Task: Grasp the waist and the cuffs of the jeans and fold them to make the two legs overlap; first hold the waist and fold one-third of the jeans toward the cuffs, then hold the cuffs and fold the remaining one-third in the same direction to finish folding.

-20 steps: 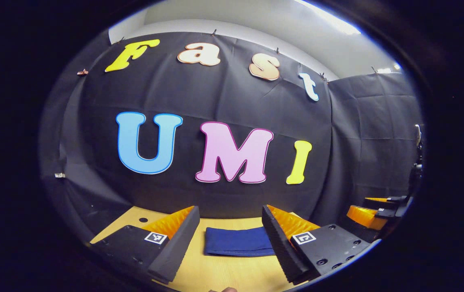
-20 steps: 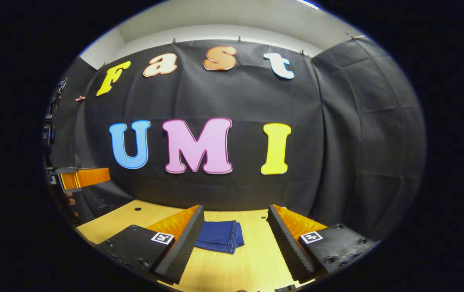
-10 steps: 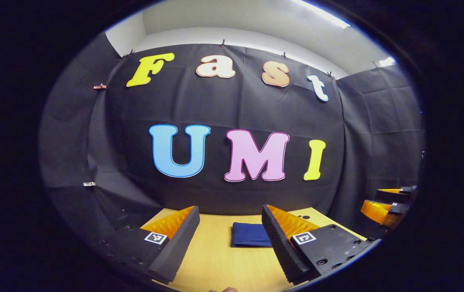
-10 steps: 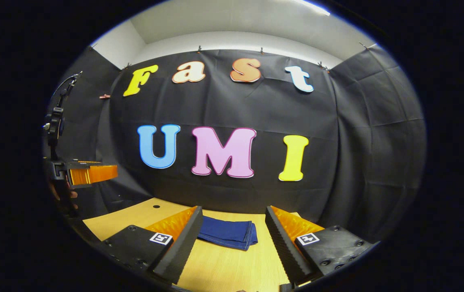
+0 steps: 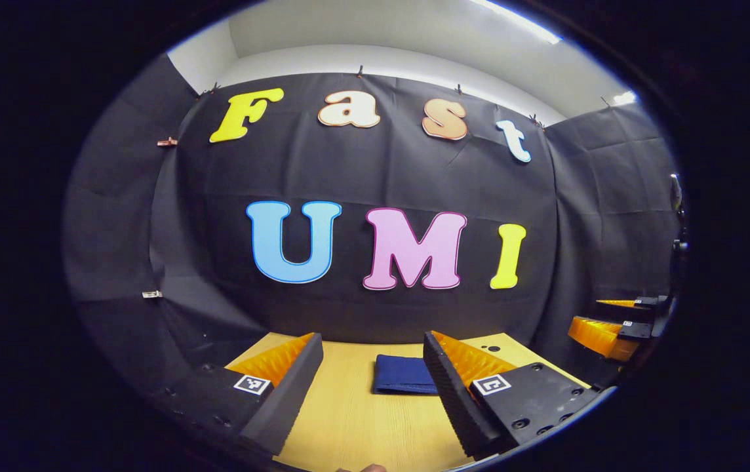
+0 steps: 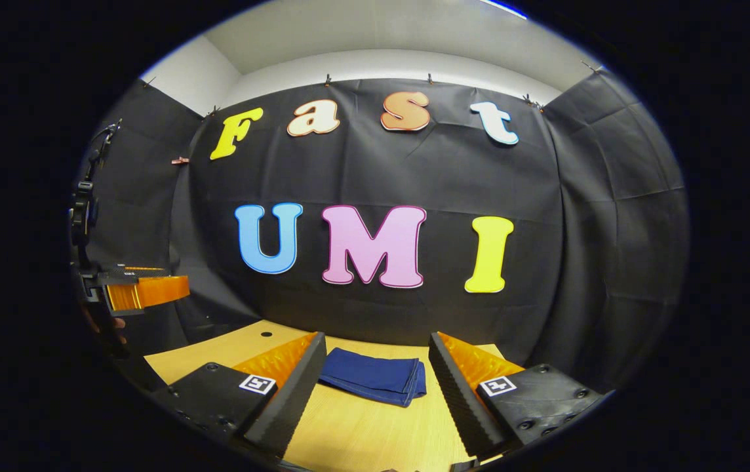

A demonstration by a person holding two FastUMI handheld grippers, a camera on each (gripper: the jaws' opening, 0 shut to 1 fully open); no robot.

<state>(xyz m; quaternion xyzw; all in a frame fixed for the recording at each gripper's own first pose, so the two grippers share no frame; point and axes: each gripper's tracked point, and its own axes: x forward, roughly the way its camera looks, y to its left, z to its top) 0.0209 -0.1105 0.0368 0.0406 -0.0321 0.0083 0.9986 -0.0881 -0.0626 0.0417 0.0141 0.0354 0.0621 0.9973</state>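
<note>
Jeans (image 5: pixel 405 375): dark blue, folded into a compact flat bundle, lying on wooden desk (image 5: pixel 355 426). Seen in left gripper view between own fingers, right part hidden behind right-hand finger (image 5: pixel 444 383). Seen in right gripper view (image 6: pixel 375 377) as stacked layers, layered edge facing right, bundle lying toward far part of desk (image 6: pixel 381 436).

Left tongs (image 5: pixel 372 383): spread wide, nothing between fingers, raised above desk, well apart from jeans, no contact. Fingers level, pointing toward black cloth wall (image 5: pixel 375 177). Same tongs visible at left edge of right gripper view (image 6: pixel 142 288), held in air above desk, hand (image 6: pixel 109 324) partly visible beneath; opening not readable from that angle.

Right tongs (image 6: pixel 375 373): spread wide, empty, held above desk short of jeans, no contact with fabric. Same tongs visible at right edge of left gripper view (image 5: pixel 611 321), in air beside desk corner; two fingers seen apart, one above the other.

Desk: light wood grain, small dark holes near far edge (image 6: pixel 265 334). Black cloth wall close behind desk's far edge. White wall strip and ceiling (image 6: pixel 381 39) above cloth.

Fold state: bundle short and several layers thick, no loose leg or waist trailing.
</note>
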